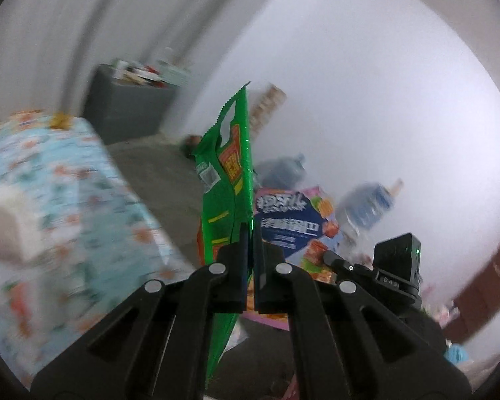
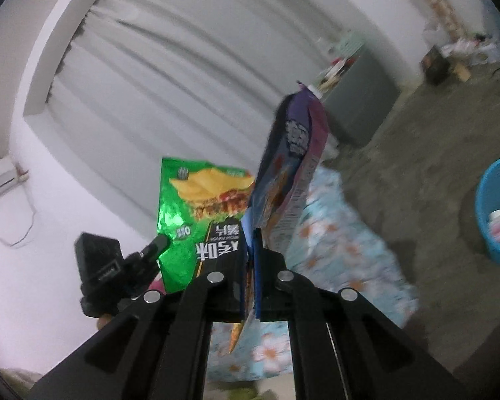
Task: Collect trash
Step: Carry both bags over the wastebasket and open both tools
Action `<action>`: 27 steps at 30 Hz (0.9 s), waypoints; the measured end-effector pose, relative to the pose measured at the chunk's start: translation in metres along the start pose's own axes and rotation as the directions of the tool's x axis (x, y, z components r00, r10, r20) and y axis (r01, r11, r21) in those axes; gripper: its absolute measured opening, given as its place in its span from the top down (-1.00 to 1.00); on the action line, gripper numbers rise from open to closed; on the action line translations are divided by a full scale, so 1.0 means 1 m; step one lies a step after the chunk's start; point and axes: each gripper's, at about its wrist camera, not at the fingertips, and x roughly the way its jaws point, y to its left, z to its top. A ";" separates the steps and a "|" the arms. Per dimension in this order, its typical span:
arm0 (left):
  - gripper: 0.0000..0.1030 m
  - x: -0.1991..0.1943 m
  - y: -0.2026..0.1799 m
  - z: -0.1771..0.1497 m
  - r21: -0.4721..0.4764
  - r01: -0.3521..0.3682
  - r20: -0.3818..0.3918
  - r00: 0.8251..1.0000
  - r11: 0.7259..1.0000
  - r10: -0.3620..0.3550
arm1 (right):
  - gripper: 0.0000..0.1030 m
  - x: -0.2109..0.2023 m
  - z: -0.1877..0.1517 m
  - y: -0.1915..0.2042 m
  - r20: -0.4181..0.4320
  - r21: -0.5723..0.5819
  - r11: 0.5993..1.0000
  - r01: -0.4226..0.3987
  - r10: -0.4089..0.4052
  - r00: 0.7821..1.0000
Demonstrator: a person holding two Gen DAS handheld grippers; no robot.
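Observation:
My left gripper is shut on a green chip bag, held upright in the air. My right gripper is shut on a purple and blue snack bag, also held up. Each bag shows in the other view: the purple bag behind the left fingers, the green bag to the left of the right fingers. The other gripper's body shows in the left wrist view and in the right wrist view. A blue plastic basket with some trash stands on the floor at the far right.
A bed with a light blue flowered cover lies below both grippers and shows in the left wrist view. A grey cabinet with clutter on top stands by the curtains. Large water bottles stand against the white wall. The floor is bare concrete.

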 end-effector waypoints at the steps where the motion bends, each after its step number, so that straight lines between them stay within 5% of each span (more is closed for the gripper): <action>1: 1.00 0.019 -0.004 0.004 0.014 0.016 -0.025 1.000 1.000 -0.016 | 0.93 -0.007 0.005 -0.005 0.017 0.002 1.000 0.029 -0.029 0.999; 7: 1.00 0.142 -0.052 0.015 0.136 0.070 -0.171 0.984 0.988 -0.046 | 0.93 -0.039 0.027 -0.049 0.102 0.056 0.984 0.167 -0.172 0.980; 13: 0.99 0.262 -0.083 -0.006 0.184 0.103 -0.303 0.952 0.978 -0.043 | 0.93 -0.045 0.034 -0.132 0.120 0.234 0.940 0.248 -0.281 0.952; 23: 0.95 0.420 -0.093 -0.057 0.200 0.104 -0.430 0.903 0.974 -0.008 | 0.93 -0.043 0.028 -0.277 0.131 0.494 0.840 0.224 -0.327 0.936; 25: 0.50 0.448 -0.088 -0.067 0.164 0.088 -0.462 0.887 0.983 -0.003 | 0.87 -0.041 0.023 -0.305 0.127 0.535 0.808 0.246 -0.365 0.923; 26: -0.04 0.459 -0.085 -0.075 0.133 0.072 -0.485 0.874 0.988 0.001 | 0.86 -0.041 0.014 -0.327 0.131 0.573 0.780 0.253 -0.391 0.911; 27: -0.20 0.472 -0.076 -0.081 0.093 0.037 -0.501 0.865 0.995 0.014 | 0.82 -0.040 0.009 -0.345 0.124 0.595 0.761 0.258 -0.405 0.906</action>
